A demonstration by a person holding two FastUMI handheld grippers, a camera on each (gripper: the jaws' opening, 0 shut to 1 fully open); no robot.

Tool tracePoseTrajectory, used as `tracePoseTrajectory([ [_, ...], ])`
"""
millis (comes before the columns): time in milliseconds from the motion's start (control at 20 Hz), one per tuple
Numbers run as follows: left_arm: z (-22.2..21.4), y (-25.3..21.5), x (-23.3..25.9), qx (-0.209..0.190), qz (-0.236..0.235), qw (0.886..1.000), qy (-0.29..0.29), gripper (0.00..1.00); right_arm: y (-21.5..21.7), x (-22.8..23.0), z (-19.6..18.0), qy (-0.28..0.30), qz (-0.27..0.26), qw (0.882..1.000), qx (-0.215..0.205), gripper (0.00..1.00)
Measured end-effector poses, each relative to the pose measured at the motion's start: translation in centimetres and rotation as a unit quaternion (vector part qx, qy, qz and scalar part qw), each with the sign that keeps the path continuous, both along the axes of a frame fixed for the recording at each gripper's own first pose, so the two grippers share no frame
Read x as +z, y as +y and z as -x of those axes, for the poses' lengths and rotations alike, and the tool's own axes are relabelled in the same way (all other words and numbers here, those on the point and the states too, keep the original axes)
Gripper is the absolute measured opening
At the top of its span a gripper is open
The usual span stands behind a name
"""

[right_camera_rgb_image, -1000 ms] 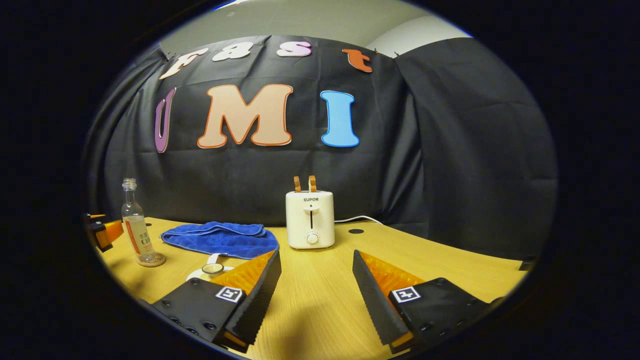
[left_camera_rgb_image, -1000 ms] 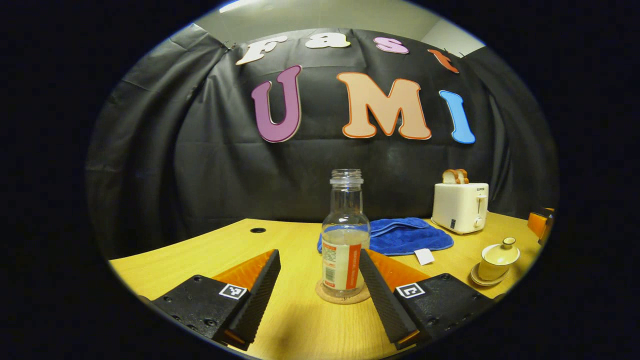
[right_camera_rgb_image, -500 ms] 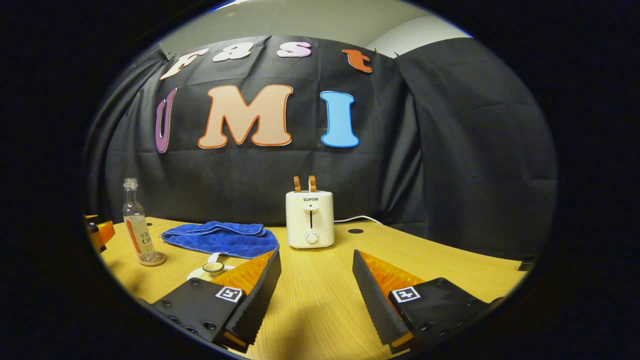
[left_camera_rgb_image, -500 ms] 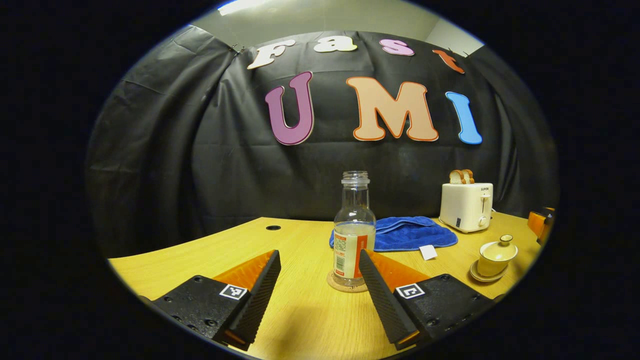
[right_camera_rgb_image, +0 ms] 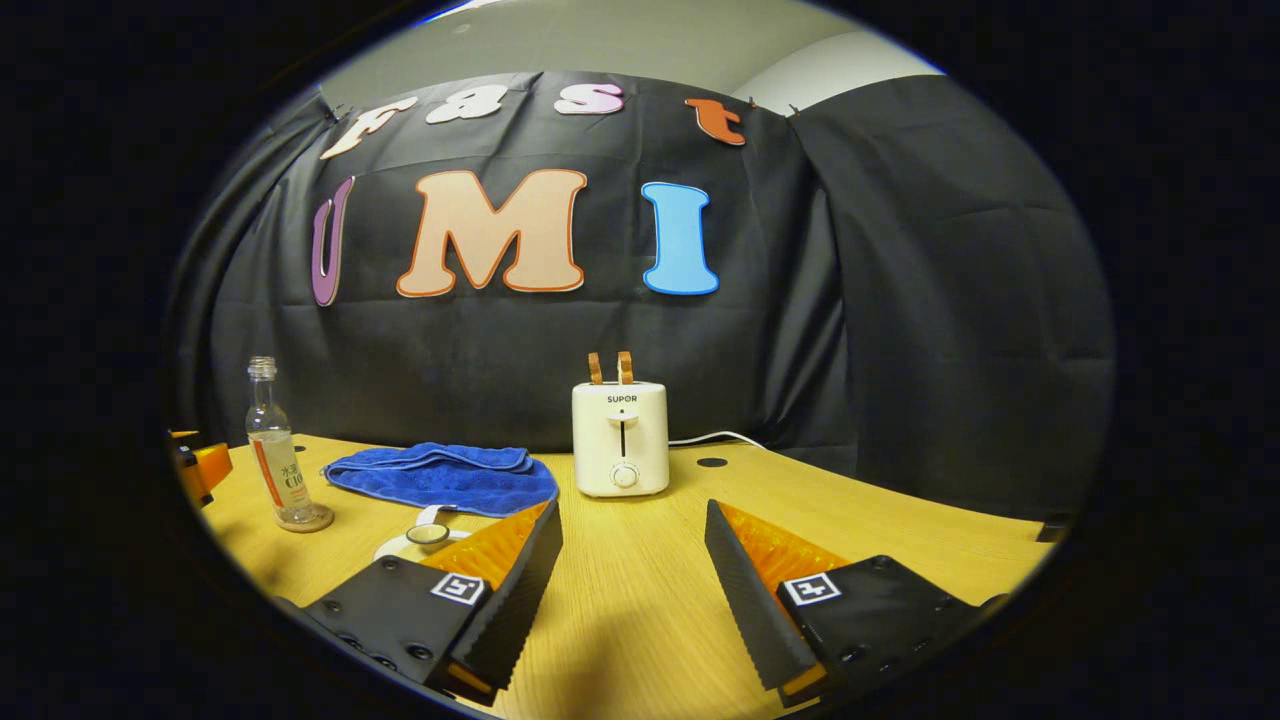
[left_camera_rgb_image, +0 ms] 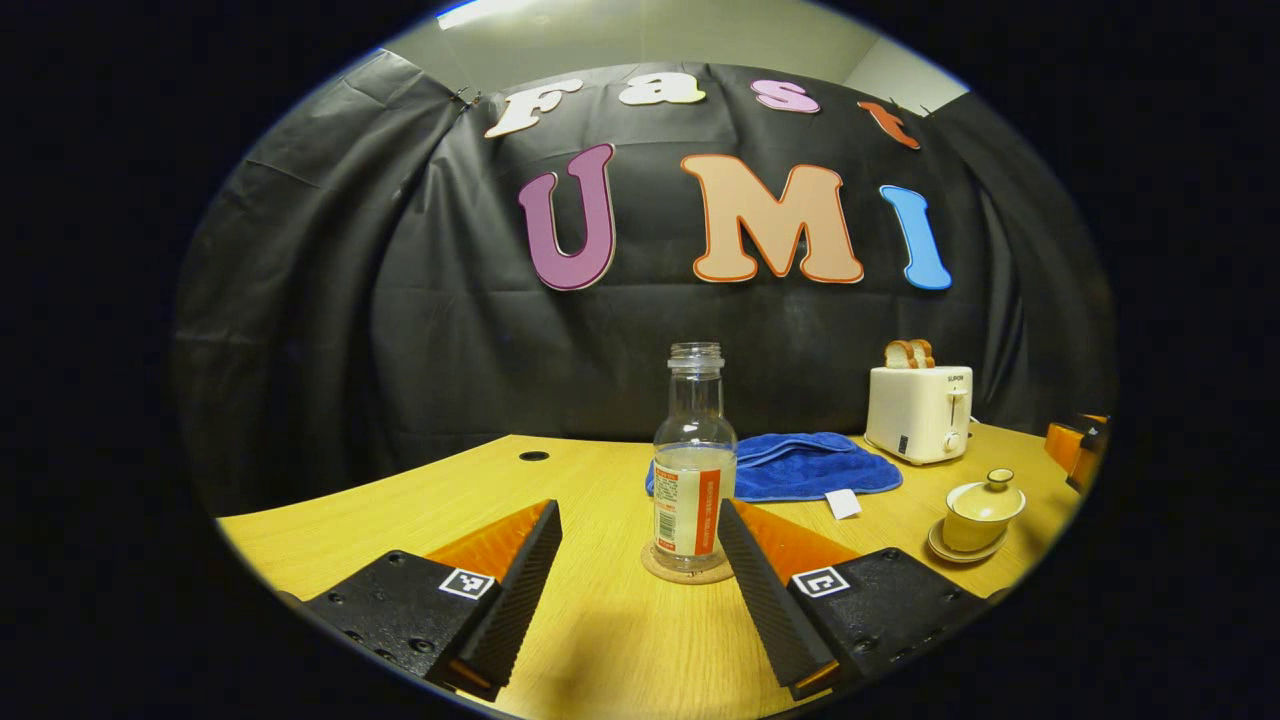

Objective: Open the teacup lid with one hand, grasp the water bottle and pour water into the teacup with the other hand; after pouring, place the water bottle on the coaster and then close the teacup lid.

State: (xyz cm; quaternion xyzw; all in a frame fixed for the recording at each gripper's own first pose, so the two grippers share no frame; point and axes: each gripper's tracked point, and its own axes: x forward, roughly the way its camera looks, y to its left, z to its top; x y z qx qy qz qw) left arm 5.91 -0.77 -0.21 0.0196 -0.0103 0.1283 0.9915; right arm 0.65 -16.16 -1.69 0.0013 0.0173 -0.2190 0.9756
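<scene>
An uncapped clear water bottle (left_camera_rgb_image: 693,460), part full, stands upright on a round cork coaster (left_camera_rgb_image: 672,572). It is just ahead of my open left gripper (left_camera_rgb_image: 636,512), near its right finger, and neither finger touches it. A cream teacup (left_camera_rgb_image: 982,505) with its lid on sits on a saucer to the right. In the right gripper view the bottle (right_camera_rgb_image: 272,450) and coaster (right_camera_rgb_image: 312,520) are far left. The teacup's lid (right_camera_rgb_image: 428,535) peeks out behind the left finger of my open, empty right gripper (right_camera_rgb_image: 632,512). The left gripper (right_camera_rgb_image: 203,466) shows at the left edge.
A blue towel (left_camera_rgb_image: 800,468) lies behind the bottle, and a small white tag (left_camera_rgb_image: 843,503) lies beside it. A cream toaster (right_camera_rgb_image: 620,438) holding toast stands at the back, its cord trailing right. The wooden table (right_camera_rgb_image: 640,620) has cable holes (left_camera_rgb_image: 533,456).
My left gripper has drawn back a little from the bottle, which looks smaller, and swung slightly sideways and back. The right gripper has held still. Both stay open.
</scene>
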Motion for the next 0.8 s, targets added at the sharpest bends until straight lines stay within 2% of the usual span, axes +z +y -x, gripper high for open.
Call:
tracePoseTrajectory([
  [150, 0.13, 0.01, 0.04, 0.000, 0.000, 1.000, 0.000, 0.94, 0.10, -0.02, -0.06, 0.000, 0.000, 1.000, 0.003, 0.89],
  [200, 0.13, -0.01, 0.06, 0.000, 0.000, 1.000, 0.000, 0.92, 0.08, 0.04, -0.03, 0.000, 0.000, 1.000, 0.003, 0.89],
  [250, 0.04, 0.00, -0.01, 0.000, 0.000, 1.000, 0.000, 0.94, 0.08, 0.01, -0.03, 0.000, 0.000, 1.000, 0.003, 0.89],
  [300, 0.00, -0.01, -0.02, 0.000, 0.000, 1.000, 0.000, 0.92, 0.08, 0.01, -0.04, 0.000, 0.000, 1.000, 0.003, 0.92],
  [500, 0.02, -0.01, 0.02, 0.000, 0.000, 1.000, 0.000, 0.92, 0.08, -0.03, -0.01, 0.000, 0.000, 1.000, 0.003, 0.92],
  [550, 0.03, 0.01, -0.01, 0.000, 0.000, 1.000, 0.000, 0.92, 0.07, 0.03, 0.01, 0.000, 0.000, 1.000, 0.003, 0.89],
  [650, 0.03, 0.01, 0.00, 0.000, 0.000, 1.000, 0.000, 0.92, 0.08, 0.00, 0.00, 0.000, 0.000, 1.000, 0.003, 0.92],
  [700, 0.03, 0.00, 0.03, 0.000, 0.000, 1.000, 0.000, 0.92, 0.07, -0.02, 0.00, 0.000, 0.000, 1.000, 0.003, 0.89],
  [750, 0.03, 0.01, -0.04, 0.000, 0.000, 1.000, 0.000, 0.92, 0.06, -0.02, 0.00, 0.000, -0.001, 1.000, 0.003, 0.92],
  [800, -0.03, 0.02, -0.03, 0.000, 0.000, 1.000, -0.001, 0.92, 0.06, -0.03, 0.01, 0.000, 0.000, 1.000, 0.003, 0.89],
])
